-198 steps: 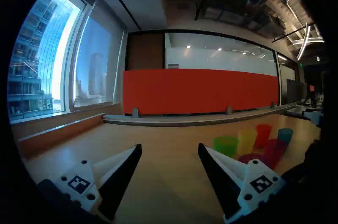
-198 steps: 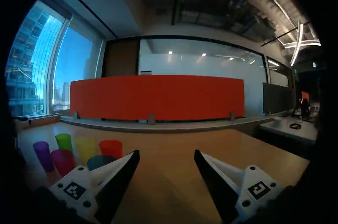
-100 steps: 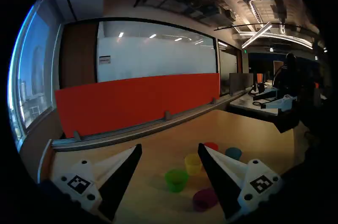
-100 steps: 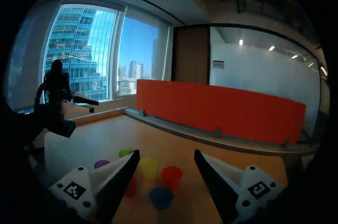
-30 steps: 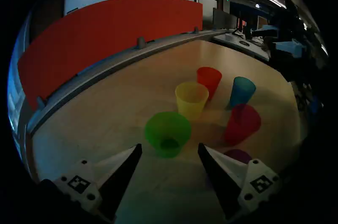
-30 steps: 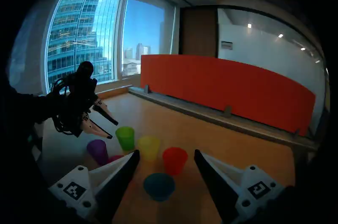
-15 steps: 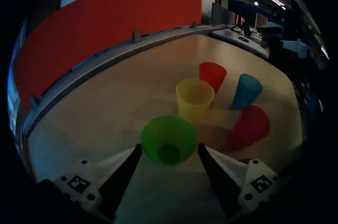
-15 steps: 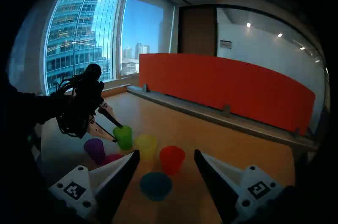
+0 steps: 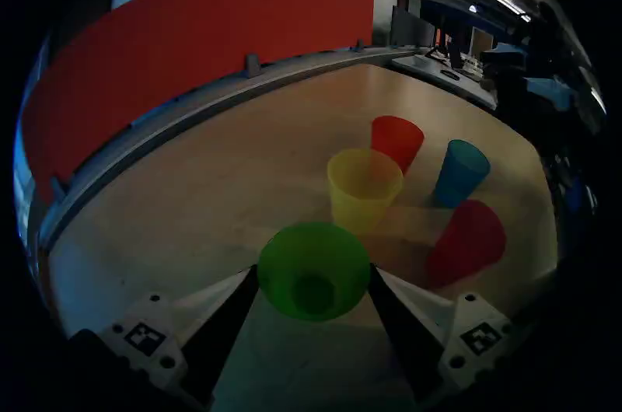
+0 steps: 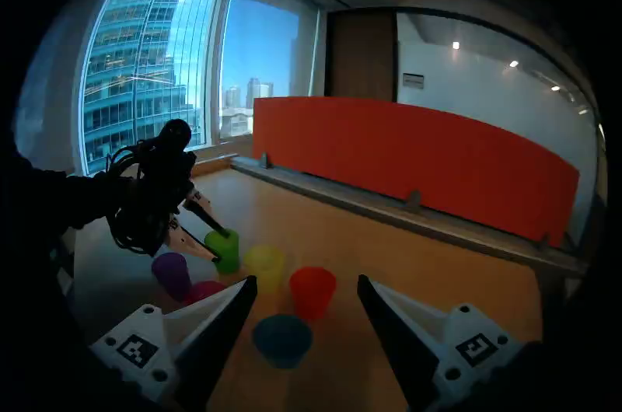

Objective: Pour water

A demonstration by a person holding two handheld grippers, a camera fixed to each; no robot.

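A green cup point(image 9: 313, 253) stands upright on the wooden table point(image 9: 194, 194), right between the fingertips of my left gripper point(image 9: 312, 278). The jaws are still spread and flank the cup's rim. In the right gripper view the left gripper point(image 10: 211, 246), held in a hand, straddles the same green cup point(image 10: 225, 250). My right gripper point(image 10: 305, 281) hovers open above the table with nothing between its fingers. The blue cup point(image 10: 281, 339) and red cup point(image 10: 312, 291) lie just beyond it.
A yellow cup point(image 9: 364, 188), red cup point(image 9: 397, 140), blue cup point(image 9: 462, 171) and dark red cup point(image 9: 469, 241) cluster right of the green one. A purple cup point(image 10: 172, 274) stands nearest the person's arm. An orange divider point(image 10: 420, 155) lines the table's far edge, with windows point(image 10: 148, 78) beyond.
My left gripper has advanced and dropped toward the green cup, which now sits between its fingertips. The right gripper has barely moved.
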